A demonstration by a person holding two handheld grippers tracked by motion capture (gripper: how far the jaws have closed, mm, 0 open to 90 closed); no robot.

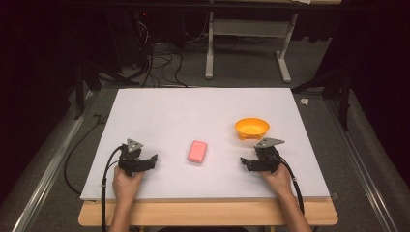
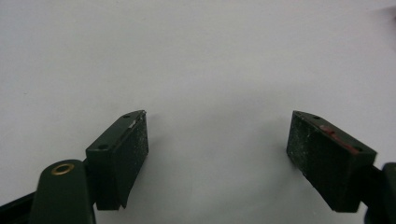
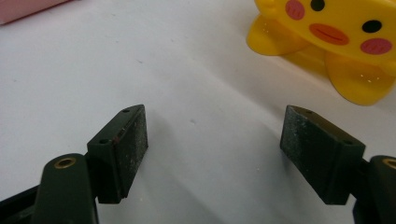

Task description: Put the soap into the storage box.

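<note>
Both grippers' jaws gape, empty; pink soap (image 1: 197, 151) lies between them on table (image 1: 169, 111).

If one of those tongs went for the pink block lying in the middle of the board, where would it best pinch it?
Probably across its two long sides, coming straight down from above. The pink block lies flat on the white board, a rounded rectangle, so its narrow width looks likeliest to fit between open jaws, and nothing stands close beside it.

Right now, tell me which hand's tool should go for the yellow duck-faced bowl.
Right. The right tool sits just in front of the yellow duck-faced plastic bowl, jaws open; the left tool is across the pink rectangular bar.
</note>
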